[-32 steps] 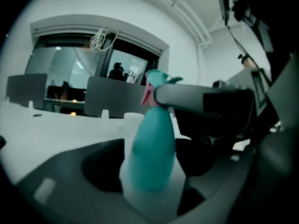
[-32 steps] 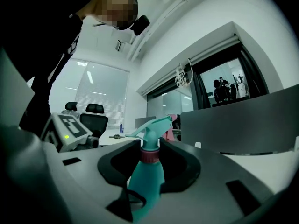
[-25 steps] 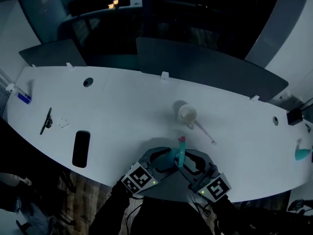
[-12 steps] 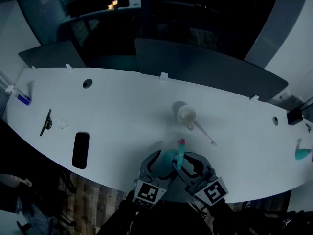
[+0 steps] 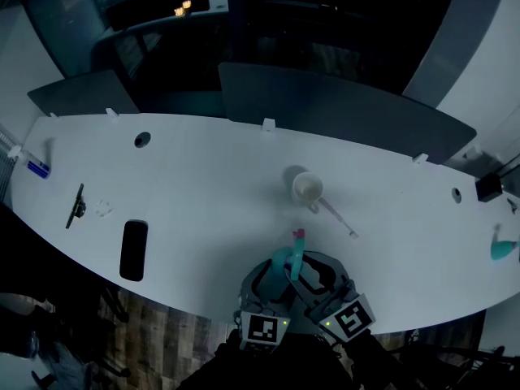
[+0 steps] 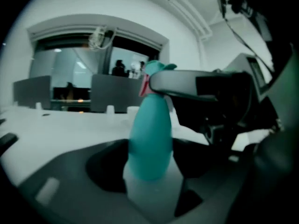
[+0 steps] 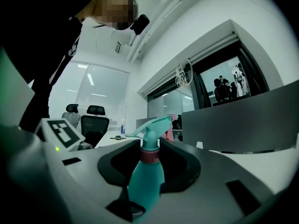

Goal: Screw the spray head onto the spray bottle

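A teal spray bottle (image 5: 296, 260) with a pink collar and a teal spray head (image 7: 152, 129) stands upright over the white table's (image 5: 203, 177) near edge, held between both grippers. My left gripper (image 5: 274, 273) has the bottle's body (image 6: 148, 139) between its jaws; they have just been closing and now sit against it. My right gripper (image 5: 314, 268) is shut at the neck, with the collar in the hollow of its jaws (image 7: 149, 167). In the left gripper view the right gripper (image 6: 201, 87) crosses just under the spray head.
A white cup (image 5: 309, 188) with a thin stick (image 5: 337, 218) beside it stands just beyond the bottle. A black phone (image 5: 134, 249) and a black clip (image 5: 75, 203) lie at the left. A teal object (image 5: 502, 252) sits at the far right edge. Dark dividers (image 5: 341, 112) line the far side.
My left gripper has swung from the bottle's left round to its near side, its marker cube moving right. The right gripper and the bottle have stayed put.
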Tool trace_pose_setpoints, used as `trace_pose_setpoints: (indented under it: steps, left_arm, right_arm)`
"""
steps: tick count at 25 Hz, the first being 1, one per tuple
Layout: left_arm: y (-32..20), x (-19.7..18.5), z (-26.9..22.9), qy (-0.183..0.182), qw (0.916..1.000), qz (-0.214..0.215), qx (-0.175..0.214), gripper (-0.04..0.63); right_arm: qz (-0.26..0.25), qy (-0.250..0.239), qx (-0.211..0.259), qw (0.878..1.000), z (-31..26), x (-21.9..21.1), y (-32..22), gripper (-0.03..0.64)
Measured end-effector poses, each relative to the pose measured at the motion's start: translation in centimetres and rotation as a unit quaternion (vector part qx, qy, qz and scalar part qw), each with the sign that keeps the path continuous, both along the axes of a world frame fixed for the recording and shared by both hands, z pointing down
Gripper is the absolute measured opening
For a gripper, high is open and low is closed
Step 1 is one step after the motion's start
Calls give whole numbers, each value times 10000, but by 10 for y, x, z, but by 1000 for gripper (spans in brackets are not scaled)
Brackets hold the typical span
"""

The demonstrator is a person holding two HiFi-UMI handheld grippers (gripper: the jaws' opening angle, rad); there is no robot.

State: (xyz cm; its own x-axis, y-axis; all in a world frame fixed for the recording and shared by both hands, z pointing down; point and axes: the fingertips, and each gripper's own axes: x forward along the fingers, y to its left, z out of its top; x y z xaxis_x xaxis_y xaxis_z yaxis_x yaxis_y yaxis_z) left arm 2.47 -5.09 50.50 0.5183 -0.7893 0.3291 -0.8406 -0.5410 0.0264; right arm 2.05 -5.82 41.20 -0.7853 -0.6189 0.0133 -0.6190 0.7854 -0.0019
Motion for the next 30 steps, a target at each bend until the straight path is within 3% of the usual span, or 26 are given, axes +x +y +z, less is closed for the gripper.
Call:
trace_pose_setpoints:
  steps: [1,3,6,7,9,11,12,13,14,15,17,19,20,21,22,24,27,29,30]
  left_arm:
    - [1,1,1,18,9993,-363,-17,302]
    - [1,3,2,112,9993,-367,-21,308]
    - [-3,0,-1,382,9962,780,10,341]
    - [-4,0,-2,483,9903,1298,-101,354]
    - [-5,6,0,536,9707,2297,-449,360]
    - [-4,11,6,116,9533,2970,-543,359]
    - [-5,12,8,-78,9502,3076,-488,358]
    - [-6,14,8,-157,9528,3006,-409,355]
    - [-7,14,7,-134,9605,2760,-316,352]
    - [-9,15,6,-61,9719,2343,-216,351]
    - [-11,11,4,14,9939,1101,-53,350]
    - [-10,8,5,-121,9998,-124,-3,349]
    - [-9,7,8,-204,9988,-451,-1,348]
    - [-9,8,10,-222,9985,-502,15,350]
    - [-8,8,9,-145,9994,-309,31,351]
    - [-8,8,3,190,9983,548,-19,355]
    - [-7,7,-1,475,9778,2007,-376,367]
    - [-5,12,2,252,9624,2660,-484,363]
    - [-5,14,3,120,9589,2801,-425,355]
  right_arm:
    - [57,-9,-16,10000,1,0,1,133]
    - [117,-60,-72,9999,2,1,2,133]
    - [-118,-27,-122,9999,3,0,3,133]
    - [-253,-18,-174,9995,4,-1,3,133]
    - [-528,-31,-249,9983,3,-3,3,133]
    - [-670,-24,-218,9975,2,-5,3,133]
    - [-633,-31,-191,9978,1,-5,3,133]
    - [-536,-54,-163,9984,1,-4,2,133]
    - [-408,-82,-127,9991,0,-2,1,133]
    - [-276,-99,-75,9995,-1,-1,0,133]
    - [-61,-90,16,9999,-2,-1,0,133]
    - [42,-59,-1,10000,0,-3,2,133]
    - [66,-61,-44,9999,2,-3,4,133]
    - [77,-82,-93,9999,3,-2,4,133]
    - [61,-107,-135,9998,3,-2,4,133]
    - [-82,-105,-177,9998,4,-1,3,133]
    - [-347,-126,-230,9991,3,-1,3,133]
    - [-414,-191,-264,9986,3,0,3,133]
    - [-402,-209,-250,9987,2,0,3,133]
